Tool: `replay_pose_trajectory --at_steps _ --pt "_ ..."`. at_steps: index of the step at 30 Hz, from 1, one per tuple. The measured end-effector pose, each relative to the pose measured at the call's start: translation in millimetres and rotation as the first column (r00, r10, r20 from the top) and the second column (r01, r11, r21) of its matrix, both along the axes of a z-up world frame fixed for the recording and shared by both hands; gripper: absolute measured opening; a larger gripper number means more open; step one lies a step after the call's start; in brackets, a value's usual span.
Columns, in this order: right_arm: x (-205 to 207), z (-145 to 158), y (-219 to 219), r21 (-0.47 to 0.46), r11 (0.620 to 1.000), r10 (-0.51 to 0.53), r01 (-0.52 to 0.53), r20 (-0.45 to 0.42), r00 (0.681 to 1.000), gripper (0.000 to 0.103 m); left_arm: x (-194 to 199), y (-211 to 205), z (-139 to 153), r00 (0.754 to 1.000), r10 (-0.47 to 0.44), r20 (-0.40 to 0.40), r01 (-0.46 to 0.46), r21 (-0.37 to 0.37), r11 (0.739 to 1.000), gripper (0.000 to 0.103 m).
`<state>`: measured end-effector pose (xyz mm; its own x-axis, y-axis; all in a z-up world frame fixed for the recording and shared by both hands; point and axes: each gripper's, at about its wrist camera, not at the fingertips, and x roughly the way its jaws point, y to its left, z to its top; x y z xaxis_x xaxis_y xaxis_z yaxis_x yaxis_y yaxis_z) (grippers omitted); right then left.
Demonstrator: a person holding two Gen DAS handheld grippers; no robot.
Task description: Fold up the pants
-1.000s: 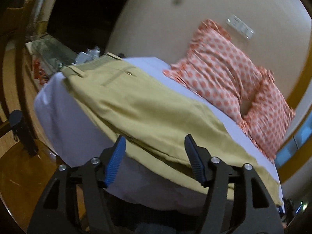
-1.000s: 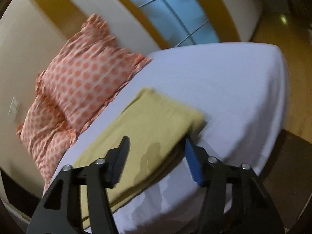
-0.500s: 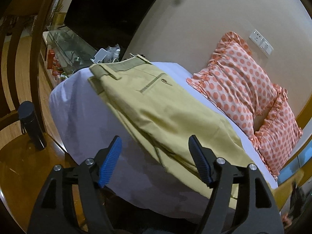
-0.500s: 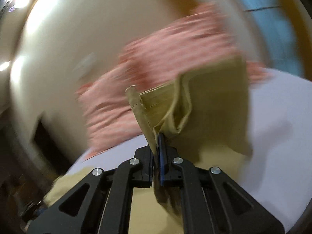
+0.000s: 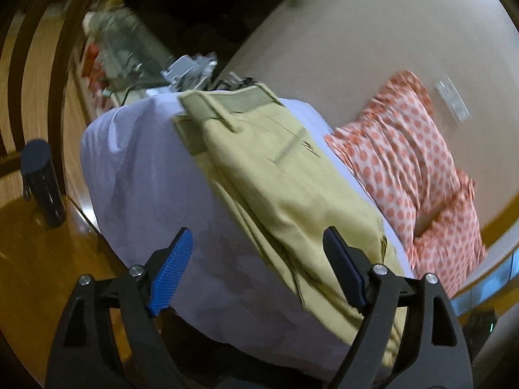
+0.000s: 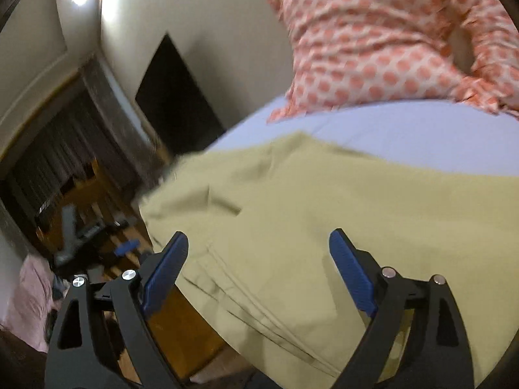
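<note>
Khaki pants point(image 5: 285, 194) lie folded on a white-sheeted bed point(image 5: 146, 175), waistband at the far end. My left gripper point(image 5: 259, 269) is open, above the near fold edge of the pants, holding nothing. In the right wrist view the pants point(image 6: 324, 214) fill the lower frame. My right gripper point(image 6: 259, 269) is open just above the fabric, empty.
Two orange polka-dot pillows point(image 5: 418, 175) lean on the wall behind the bed and also show in the right wrist view point(image 6: 382, 42). A dark bottle point(image 5: 42, 184) stands on a wooden table at the left. A cluttered shelf point(image 5: 129, 52) is beyond the bed.
My right gripper was shut on the pants' leg end half a second ago; now it is open and the fabric lies folded over. The left gripper stayed open and shifted slightly.
</note>
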<state>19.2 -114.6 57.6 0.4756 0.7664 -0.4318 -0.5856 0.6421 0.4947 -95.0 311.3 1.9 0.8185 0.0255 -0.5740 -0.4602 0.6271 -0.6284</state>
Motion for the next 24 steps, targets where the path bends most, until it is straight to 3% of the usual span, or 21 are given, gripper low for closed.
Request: replay_pose_trajectory --at_steps 2,8,16,19,21,23,24 --pt "-3 1 -8 0.023 0.999 -0.023 0.023 -0.01 1.0 0.092 9 11 -7 1.0 -0.001 -0.002 0.001 -0.07 0.998 0.081" --pt "11 -8 -3 0.025 0.999 -0.032 0.034 -0.066 0.997 0.092 30 12 -6 0.999 -0.032 0.006 0.032 -0.133 0.991 0.08" --pt "15 -20 0 0.037 0.999 -0.027 0.031 -0.118 0.993 0.092 49 4 22 0.998 -0.064 0.023 0.066 -0.098 0.993 0.081" --pt "16 -22 -3 0.051 0.998 -0.025 0.031 -0.121 0.992 0.093 56 21 22 1.0 -0.005 0.002 0.005 -0.096 0.995 0.08" --pt "16 -22 -5 0.061 0.998 -0.023 0.03 -0.12 0.992 0.093 57 37 16 0.999 0.037 0.001 -0.037 -0.128 0.991 0.067" --pt "16 -22 -8 0.07 0.997 -0.025 0.033 -0.121 0.992 0.095 62 51 9 0.999 0.053 -0.008 -0.054 -0.168 0.984 0.031" --pt "16 -22 -10 0.077 0.996 -0.025 0.035 -0.123 0.992 0.095 65 53 7 0.998 0.05 -0.026 -0.053 -0.155 0.986 0.022"
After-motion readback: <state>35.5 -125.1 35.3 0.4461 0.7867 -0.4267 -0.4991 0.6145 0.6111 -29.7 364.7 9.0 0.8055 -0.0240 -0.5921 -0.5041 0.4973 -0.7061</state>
